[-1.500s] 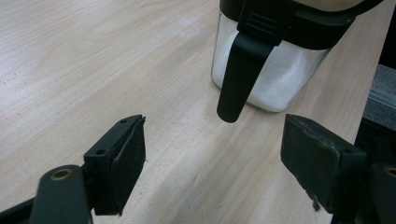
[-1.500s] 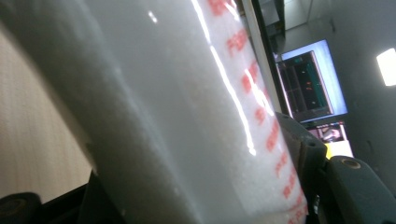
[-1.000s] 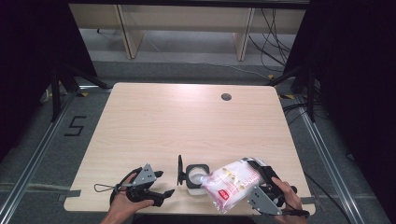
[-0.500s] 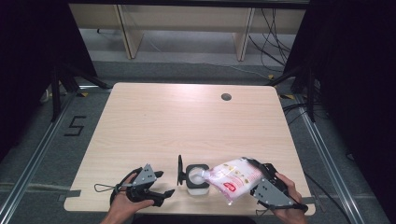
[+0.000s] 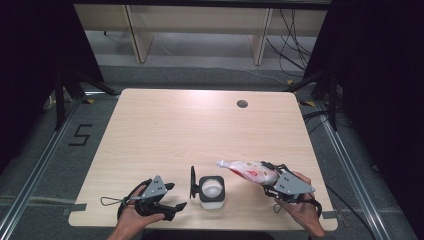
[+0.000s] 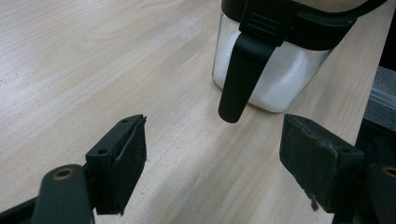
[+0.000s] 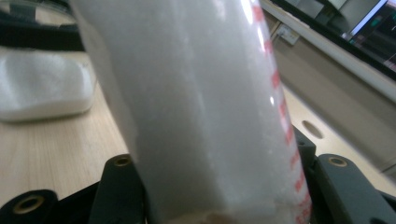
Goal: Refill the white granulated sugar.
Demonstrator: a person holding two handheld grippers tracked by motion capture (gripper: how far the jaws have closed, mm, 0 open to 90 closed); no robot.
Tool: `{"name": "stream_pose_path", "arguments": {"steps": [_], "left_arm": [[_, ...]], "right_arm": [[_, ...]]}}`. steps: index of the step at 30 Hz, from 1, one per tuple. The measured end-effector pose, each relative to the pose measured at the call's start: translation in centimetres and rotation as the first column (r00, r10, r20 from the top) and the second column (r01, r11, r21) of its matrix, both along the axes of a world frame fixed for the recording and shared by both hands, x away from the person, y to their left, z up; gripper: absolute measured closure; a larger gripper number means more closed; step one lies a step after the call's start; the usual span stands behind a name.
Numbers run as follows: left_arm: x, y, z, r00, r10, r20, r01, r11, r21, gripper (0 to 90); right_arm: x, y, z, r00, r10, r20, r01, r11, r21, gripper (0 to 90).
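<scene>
Near edge, L gripper (image 5: 172, 197) at 7 o'clock: jaws released, nothing between, aimed at jar (image 5: 212, 190) just beside it at 6. Lid (image 5: 193, 182) flipped up on jar's 9 o'clock side, hanging handle-like in left gripper view; white grains fill the jar (image 6: 280, 88).

R gripper (image 5: 265, 175) at 5 o'clock: clenched on bag (image 5: 247, 171), jaws have just been closing, bag between them. Bag lies near level, neck pointing to 9 o'clock toward jar, well short of the rim, tip not over the opening. Right gripper view: clear film w/ red print, white powder inside (image 7: 201, 116).

Judged step: carry bag to jar, pour. To do well: keep grip firm but not crushing, else film buckles & spills early. Bring neck over jar mouth before tilting. Tilt slow. Steady jar w/ L if it slides. Mind the raised lid, don't knock it.

Table (image 5: 200, 125) beyond; grommet hole (image 5: 242, 104) at 1 o'clock, far.
</scene>
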State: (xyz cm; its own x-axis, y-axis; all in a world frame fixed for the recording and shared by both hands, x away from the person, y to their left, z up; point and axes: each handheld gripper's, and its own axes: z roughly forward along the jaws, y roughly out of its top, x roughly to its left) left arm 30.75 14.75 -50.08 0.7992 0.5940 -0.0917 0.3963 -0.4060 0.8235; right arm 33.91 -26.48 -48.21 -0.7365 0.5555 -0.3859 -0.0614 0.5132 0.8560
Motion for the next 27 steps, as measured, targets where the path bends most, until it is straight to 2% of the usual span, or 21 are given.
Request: {"name": "stream_pose_path", "arguments": {"steps": [1,3,4,5,6,7,9,10,11,13,14,15,16,17,19,20,22,23,25,26,27], "left_arm": [[0.0,0.0,0.0,1.0,0.0,-0.001,0.0,1.0,0.0,22.5],[0.0,0.1,0.0,1.0,-0.003,0.002,0.003,1.0,0.003,22.5],[0.0,0.1,0.1,1.0,-0.006,0.004,0.006,1.0,0.004,22.5],[0.1,0.2,0.1,0.9997,-0.019,0.017,0.019,0.9995,0.024,22.5],[0.1,0.1,0.1,0.9999,-0.008,0.009,0.008,1.0,-0.001,22.5],[0.1,0.1,0.1,0.9999,-0.008,0.011,0.008,1.0,0.002,22.5],[0.1,0.2,0.2,0.9997,-0.019,0.016,0.019,0.9997,0.013,22.5],[0.1,0.2,0.2,0.9997,-0.016,0.017,0.016,0.9998,0.01,22.5],[-0.1,0.1,0.1,1.0,0.005,-0.002,-0.005,0.9998,-0.019,22.5],[-0.1,0.1,0.1,1.0,0.008,-0.003,-0.008,0.9997,-0.021,22.5],[0.0,0.2,0.1,1.0,0.004,0.0,-0.004,0.9999,-0.01,22.5],[-0.1,0.1,0.2,1.0,0.005,-0.001,-0.005,1.0,-0.009,22.5],[-0.1,0.1,0.2,1.0,0.005,-0.003,-0.005,0.9998,-0.017,22.5],[-0.1,0.2,0.2,1.0,-0.002,0.0,0.002,1.0,-0.008,22.5],[-0.1,0.1,0.2,1.0,0.004,-0.001,-0.004,0.9999,-0.016,22.5],[-0.1,0.1,0.2,1.0,0.004,-0.003,-0.004,0.9999,-0.012,22.5],[-0.1,0.1,0.1,1.0,0.008,-0.002,-0.008,0.9998,-0.018,22.5],[-0.1,0.1,0.2,1.0,0.002,0.0,-0.002,0.9999,-0.015,22.5],[0.0,0.2,0.3,0.9999,-0.005,0.01,0.005,1.0,-0.001,22.5],[0.0,0.2,0.2,1.0,0.001,0.007,-0.001,1.0,-0.01,22.5],[0.0,0.2,0.2,1.0,-0.001,0.006,0.001,0.9999,-0.012,22.5]], "right_arm": [[0.4,0.0,-0.2,1.0,-0.003,0.007,0.002,1.0,0.03,49.5],[1.3,-0.3,-0.6,0.9995,-0.002,-0.032,0.004,0.998,0.065,50.8],[1.6,-0.3,-0.8,0.9998,-0.006,-0.021,0.007,0.998,0.07,51.5],[1.8,-0.3,-1.1,0.9991,-0.015,-0.04,0.019,0.995,0.096,52.2],[2.1,-0.5,-1.3,0.998,-0.009,-0.063,0.015,0.995,0.102,53.2],[2.1,-0.5,-1.4,0.9959,-0.024,-0.087,0.034,0.992,0.124,53.7],[2.7,-0.8,-1.5,0.9952,-0.027,-0.094,0.043,0.983,0.179,54.3],[2.8,-1.0,-1.7,0.9958,-0.036,-0.084,0.052,0.981,0.188,54.3],[2.8,-1.2,-1.7,0.9944,-0.04,-0.098,0.057,0.981,0.184,54.4],[2.8,-1.5,-1.9,0.9941,-0.04,-0.101,0.059,0.978,0.199,54.4],[2.8,-1.5,-2.0,0.9943,-0.045,-0.096,0.065,0.975,0.213,54.5],[2.7,-1.8,-2.0,0.9942,-0.041,-0.1,0.061,0.978,0.199,54.5],[2.7,-1.8,-2.3,0.9936,-0.052,-0.1,0.075,0.969,0.237,54.5],[2.7,-2.1,-2.3,0.9912,-0.046,-0.124,0.074,0.97,0.231,54.5],[2.6,-2.3,-2.4,0.9913,-0.046,-0.123,0.074,0.968,0.241,54.5],[2.6,-2.3,-2.5,0.9936,-0.052,-0.1,0.075,0.967,0.243,54.5],[2.5,-2.5,-2.5,0.992,-0.048,-0.117,0.074,0.971,0.229,54.6],[2.5,-2.3,-2.6,0.9916,-0.061,-0.114,0.089,0.961,0.261,54.6],[2.6,-2.6,-2.6,0.9911,-0.048,-0.124,0.077,0.968,0.24,54.6],[2.4,-2.7,-2.6,0.9878,-0.065,-0.141,0.101,0.959,0.264,54.5],[2.5,-2.9,-2.6,0.9872,-0.059,-0.148,0.096,0.962,0.254,54.6]]}}
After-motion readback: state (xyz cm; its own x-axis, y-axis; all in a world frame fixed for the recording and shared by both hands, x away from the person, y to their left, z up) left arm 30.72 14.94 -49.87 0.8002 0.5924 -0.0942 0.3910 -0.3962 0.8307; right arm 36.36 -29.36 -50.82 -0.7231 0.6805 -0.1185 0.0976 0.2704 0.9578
